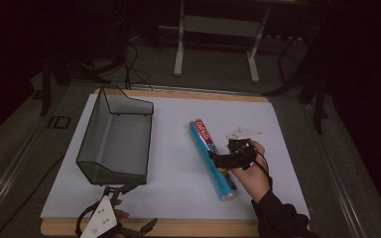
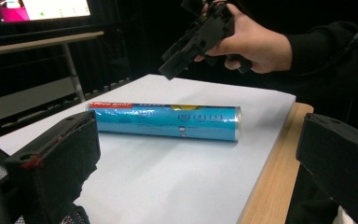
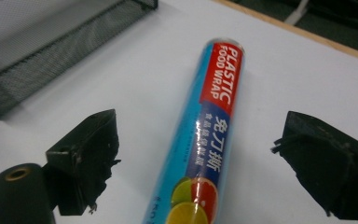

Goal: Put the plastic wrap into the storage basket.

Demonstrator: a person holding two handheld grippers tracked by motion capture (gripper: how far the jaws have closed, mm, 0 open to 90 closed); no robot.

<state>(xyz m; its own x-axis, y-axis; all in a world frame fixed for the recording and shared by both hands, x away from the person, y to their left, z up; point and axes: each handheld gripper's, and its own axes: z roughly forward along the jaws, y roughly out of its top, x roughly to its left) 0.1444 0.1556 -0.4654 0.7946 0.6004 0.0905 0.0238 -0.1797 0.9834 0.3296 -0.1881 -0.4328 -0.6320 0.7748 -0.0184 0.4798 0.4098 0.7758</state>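
Observation:
A blue roll of plastic food wrap (image 1: 213,159) with a red label lies on the white sheet, right of centre. My right gripper (image 1: 219,157) hovers just over its middle, held from the right by a hand. In the right gripper view the roll (image 3: 214,116) runs up between the two black jaws, which stand wide on either side without touching it; the right gripper (image 3: 205,158) is open. My left gripper (image 1: 134,208) is open at the table's near edge, in front of the basket. In its own view the left gripper (image 2: 196,163) faces the roll (image 2: 163,121), with the right gripper (image 2: 193,42) above it.
A dark wire mesh basket (image 1: 114,134) stands on the left of the white sheet (image 1: 178,119); its wall (image 3: 51,51) is near the roll's far end. The wooden board's edge (image 1: 188,229) runs along the front. Table legs and cables lie beyond.

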